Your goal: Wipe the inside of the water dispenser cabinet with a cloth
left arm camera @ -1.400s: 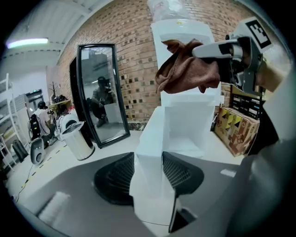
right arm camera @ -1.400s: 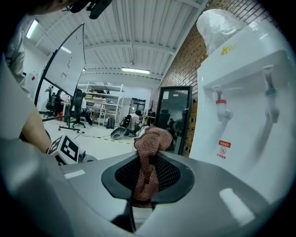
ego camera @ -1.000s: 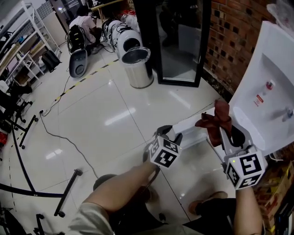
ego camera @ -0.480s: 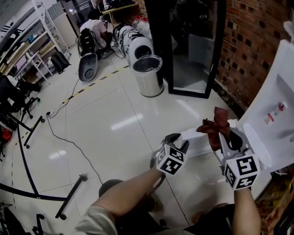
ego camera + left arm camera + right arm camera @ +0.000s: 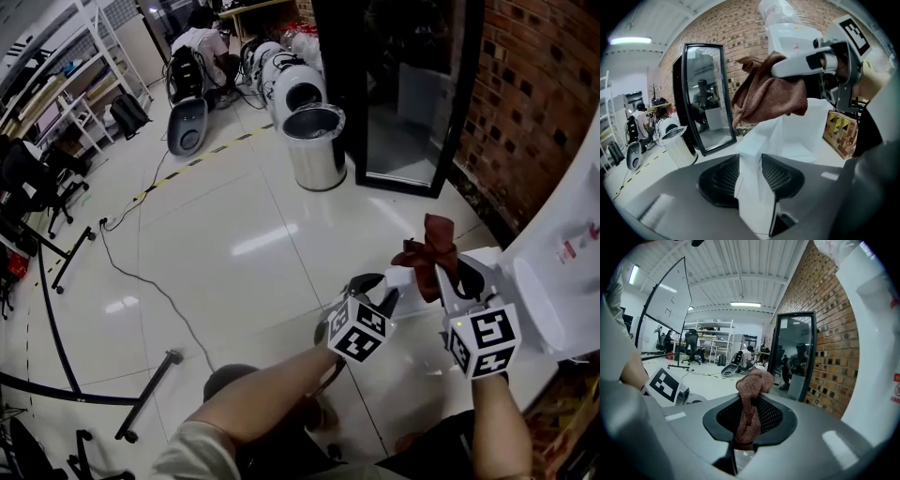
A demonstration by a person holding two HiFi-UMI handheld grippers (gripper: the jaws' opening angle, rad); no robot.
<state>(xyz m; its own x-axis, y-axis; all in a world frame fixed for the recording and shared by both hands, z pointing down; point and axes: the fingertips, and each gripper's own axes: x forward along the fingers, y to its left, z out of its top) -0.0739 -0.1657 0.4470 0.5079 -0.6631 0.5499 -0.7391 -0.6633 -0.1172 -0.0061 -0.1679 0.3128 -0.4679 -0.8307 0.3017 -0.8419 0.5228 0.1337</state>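
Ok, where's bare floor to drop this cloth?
For the brown cloth, the glossy white tiled floor is bare between the round steel bin, the black-framed mirror and the white dispenser door. Crowded: far left, around white shelving and black chairs, and right, against the white water dispenser.

We see the cloth (image 5: 429,255), a reddish-brown terry rag, bunched and standing upright out of the right gripper (image 5: 452,279), whose jaws pinch its lower end. Its crumpled top flops over. It is held in the air just beside the water dispenser (image 5: 562,272), a white unit against the brick wall. The white cabinet door (image 5: 405,277) stands open, low on the dispenser. Its free edge sits between the jaws of the left gripper (image 5: 380,287), which have just been closing on it.
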